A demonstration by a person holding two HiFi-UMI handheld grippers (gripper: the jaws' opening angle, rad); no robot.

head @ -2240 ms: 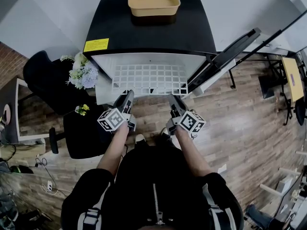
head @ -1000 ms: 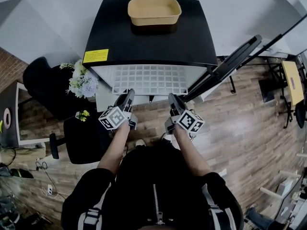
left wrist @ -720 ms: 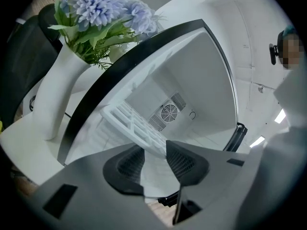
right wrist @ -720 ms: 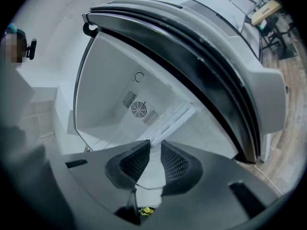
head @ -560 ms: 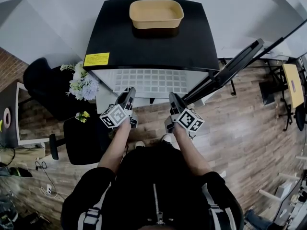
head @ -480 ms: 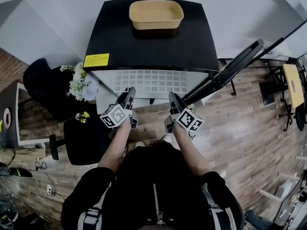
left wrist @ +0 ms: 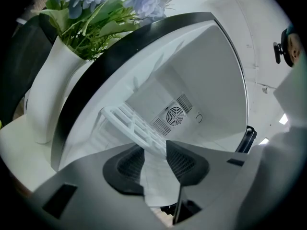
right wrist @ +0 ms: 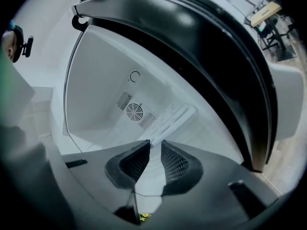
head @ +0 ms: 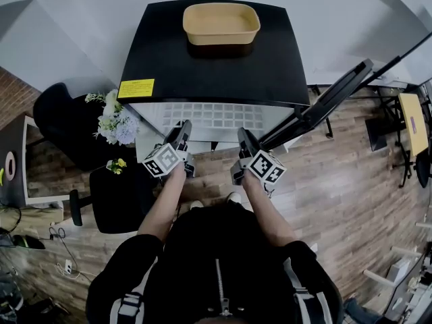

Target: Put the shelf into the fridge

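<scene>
The white grid shelf (head: 216,115) lies level in the mouth of the black-topped fridge (head: 209,59), and only a strip of it shows below the fridge top. My left gripper (head: 182,129) is shut on the shelf's near edge at the left. My right gripper (head: 241,136) is shut on that edge at the right. In the left gripper view the shelf (left wrist: 129,121) runs from between the pads of the left gripper (left wrist: 154,159) into the white cavity. In the right gripper view the shelf (right wrist: 175,116) reaches in from the right gripper (right wrist: 155,157) towards the back wall.
The fridge door (head: 324,103) stands open to the right. A tan tray (head: 221,23) sits on the fridge top. A vase of flowers (head: 116,120) and a black stool (head: 118,194) stand at the left. A round fan grille (left wrist: 175,115) is on the back wall.
The shelf has slid deeper into the fridge, so less of its grid shows. Both grippers have moved forward with it, still holding its near edge.
</scene>
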